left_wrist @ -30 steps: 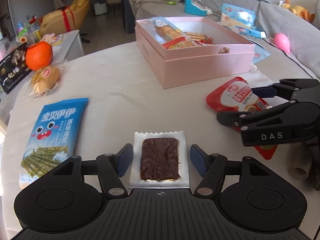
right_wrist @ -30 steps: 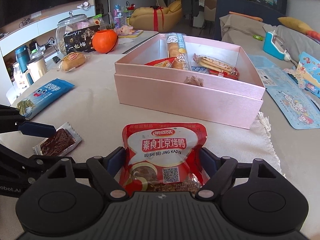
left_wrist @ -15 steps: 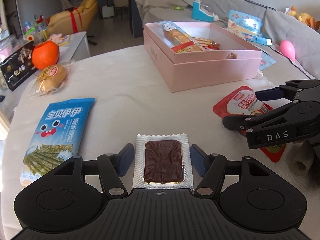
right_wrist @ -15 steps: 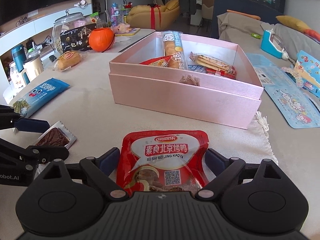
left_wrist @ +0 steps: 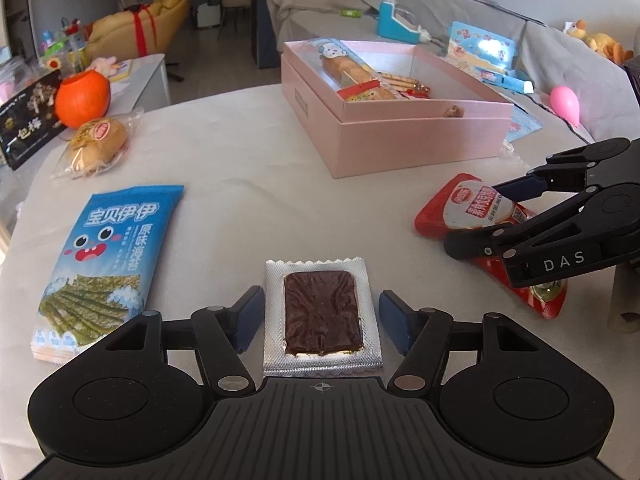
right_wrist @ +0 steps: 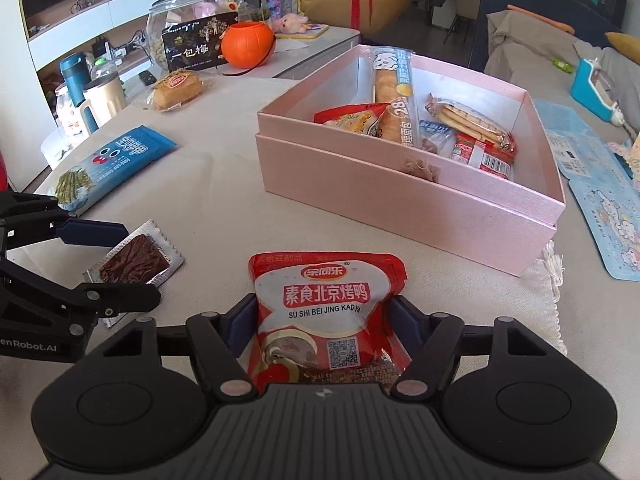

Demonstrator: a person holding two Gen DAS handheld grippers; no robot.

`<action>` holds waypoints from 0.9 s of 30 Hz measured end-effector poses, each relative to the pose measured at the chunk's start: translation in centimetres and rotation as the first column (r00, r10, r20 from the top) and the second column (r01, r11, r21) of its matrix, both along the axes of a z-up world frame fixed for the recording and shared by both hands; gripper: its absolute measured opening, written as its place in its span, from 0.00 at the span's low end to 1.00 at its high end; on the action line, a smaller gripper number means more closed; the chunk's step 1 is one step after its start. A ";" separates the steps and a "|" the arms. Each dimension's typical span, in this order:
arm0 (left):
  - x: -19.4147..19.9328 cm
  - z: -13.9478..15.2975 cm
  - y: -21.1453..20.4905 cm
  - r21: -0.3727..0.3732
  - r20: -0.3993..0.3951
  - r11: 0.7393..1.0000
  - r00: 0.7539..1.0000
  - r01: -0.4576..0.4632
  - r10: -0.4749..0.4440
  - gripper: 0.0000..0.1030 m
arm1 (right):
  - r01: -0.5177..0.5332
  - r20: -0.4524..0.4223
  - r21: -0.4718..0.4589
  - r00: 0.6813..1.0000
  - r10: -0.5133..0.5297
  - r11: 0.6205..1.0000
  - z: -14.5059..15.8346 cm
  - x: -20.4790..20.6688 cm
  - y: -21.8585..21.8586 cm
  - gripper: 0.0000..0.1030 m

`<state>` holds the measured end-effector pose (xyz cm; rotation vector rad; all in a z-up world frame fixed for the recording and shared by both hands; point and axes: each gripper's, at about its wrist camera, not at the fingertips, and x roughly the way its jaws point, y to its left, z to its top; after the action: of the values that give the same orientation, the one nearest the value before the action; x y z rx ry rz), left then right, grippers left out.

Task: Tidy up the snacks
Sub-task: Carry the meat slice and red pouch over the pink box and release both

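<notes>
Pink box (right_wrist: 404,204) ahead of both sets of jaws already holds several snacks, so the sorting looks partly done. Four packets are left on the table. The right gripper (right_wrist: 322,318) is closing, its pads at the edges of the red packet (right_wrist: 324,308) between them. The left gripper (left_wrist: 322,316) stands open, the foil-wrapped brown bar (left_wrist: 322,310) between its pads, untouched. Left of them lies the blue seaweed packet (left_wrist: 106,260), farther off the wrapped bun (left_wrist: 96,142).
</notes>
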<state>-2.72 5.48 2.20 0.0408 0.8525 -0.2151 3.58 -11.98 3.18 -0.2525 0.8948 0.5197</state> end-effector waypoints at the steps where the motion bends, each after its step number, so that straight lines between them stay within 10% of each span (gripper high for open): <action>1: -0.1 0.0 0.0 0.006 -0.004 1.000 1.000 0.007 -0.007 0.66 | -0.010 0.002 -0.014 1.000 0.010 1.000 0.2 -0.2 0.1 0.66; 18: -0.4 1.1 -0.6 0.028 -0.013 0.999 1.000 0.017 -0.017 0.55 | 0.049 0.085 0.051 0.995 -0.054 0.997 5.7 -2.1 -4.8 0.66; 27: 4.7 11.5 -0.7 -0.254 0.239 0.967 0.970 0.021 0.042 0.62 | 0.094 0.080 0.086 0.992 -0.101 0.992 4.9 -1.2 -6.2 0.66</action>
<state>2.02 4.80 13.69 -0.1761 0.5758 -0.3022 2.38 -18.17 8.12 -0.1538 0.7979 0.4511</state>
